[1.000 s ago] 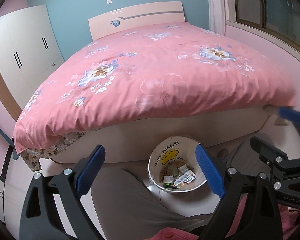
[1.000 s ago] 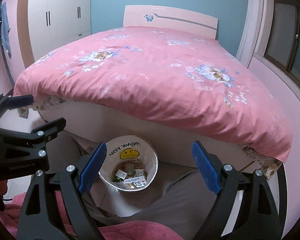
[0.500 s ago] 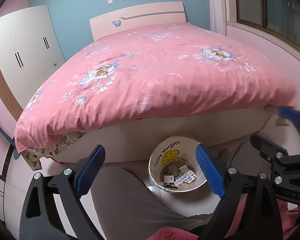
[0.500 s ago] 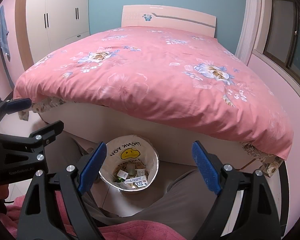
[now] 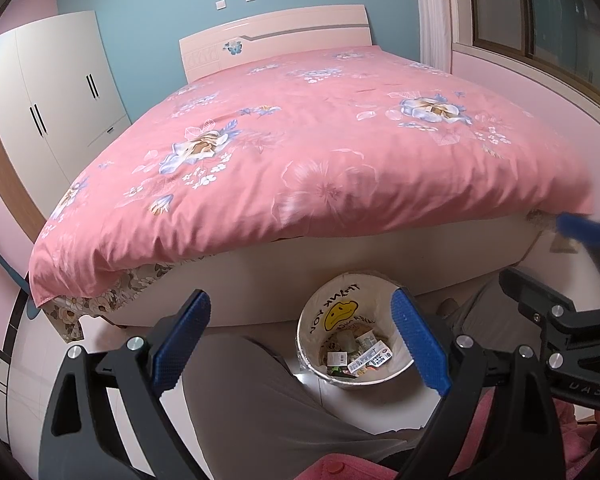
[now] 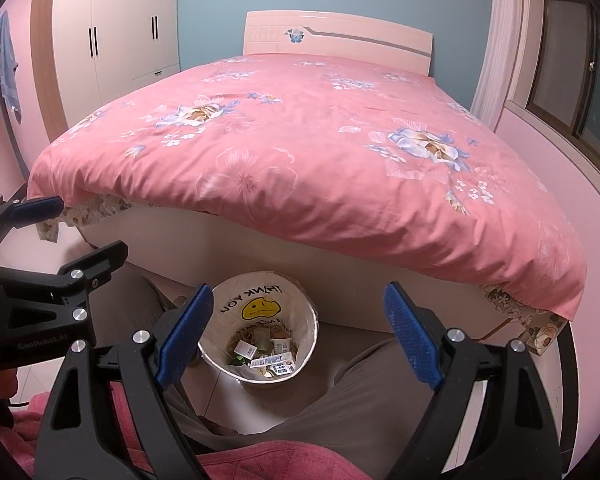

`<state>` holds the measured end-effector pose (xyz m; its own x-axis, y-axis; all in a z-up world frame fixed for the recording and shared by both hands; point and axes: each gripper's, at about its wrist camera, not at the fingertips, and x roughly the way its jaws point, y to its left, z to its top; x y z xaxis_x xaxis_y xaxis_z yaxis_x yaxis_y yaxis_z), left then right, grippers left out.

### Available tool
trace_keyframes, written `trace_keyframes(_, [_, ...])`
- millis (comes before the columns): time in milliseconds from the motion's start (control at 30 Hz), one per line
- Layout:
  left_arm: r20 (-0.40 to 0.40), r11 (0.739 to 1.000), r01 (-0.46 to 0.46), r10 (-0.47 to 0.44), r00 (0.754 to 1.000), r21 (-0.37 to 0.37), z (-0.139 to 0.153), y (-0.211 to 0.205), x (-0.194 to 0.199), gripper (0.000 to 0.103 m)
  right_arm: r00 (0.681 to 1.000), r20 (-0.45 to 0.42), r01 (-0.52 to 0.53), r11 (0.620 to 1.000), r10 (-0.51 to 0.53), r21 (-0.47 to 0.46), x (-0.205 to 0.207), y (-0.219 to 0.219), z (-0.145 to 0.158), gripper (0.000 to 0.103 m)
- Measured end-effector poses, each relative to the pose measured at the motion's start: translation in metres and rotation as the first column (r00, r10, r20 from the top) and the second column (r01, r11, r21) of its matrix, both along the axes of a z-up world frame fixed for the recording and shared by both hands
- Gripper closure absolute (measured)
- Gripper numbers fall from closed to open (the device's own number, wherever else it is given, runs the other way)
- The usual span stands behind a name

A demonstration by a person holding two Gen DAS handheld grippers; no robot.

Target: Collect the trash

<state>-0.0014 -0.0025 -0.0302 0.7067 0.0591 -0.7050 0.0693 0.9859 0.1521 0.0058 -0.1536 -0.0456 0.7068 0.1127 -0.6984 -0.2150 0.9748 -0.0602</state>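
A round trash bin (image 5: pixel 342 300) (image 6: pixel 300 300) lined with a white smiley-face bag stands on the floor at the foot of the bed. Inside lie several wrappers and small cartons (image 5: pixel 360 356) (image 6: pixel 270 354). My left gripper (image 5: pixel 300 340) hangs above and short of the bin, open, nothing between its blue pads. My right gripper (image 6: pixel 298 334) is also open and empty, at about the same height beside it. Each gripper shows at the edge of the other's view: the right gripper (image 5: pixel 572 280), the left gripper (image 6: pixel 48 236).
A bed with a pink floral quilt (image 5: pixel 320 152) (image 6: pixel 300 152) fills the room behind the bin. The person's grey trouser legs (image 5: pixel 268 408) (image 6: pixel 360 400) flank the bin. White wardrobes (image 5: pixel 52 108) stand left, a window (image 6: pixel 572 60) right.
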Motion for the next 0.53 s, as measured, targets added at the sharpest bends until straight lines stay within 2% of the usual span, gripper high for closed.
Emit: trace_keyframes(533, [0.004, 1.0, -0.002, 0.002, 1.0, 0.001, 0.0008, -0.0026, -0.0017, 0.01, 1.0, -0.013, -0.006, 1.0, 0.006, 0.005, 0.0014, 0.0019, -0.0013, 0.017])
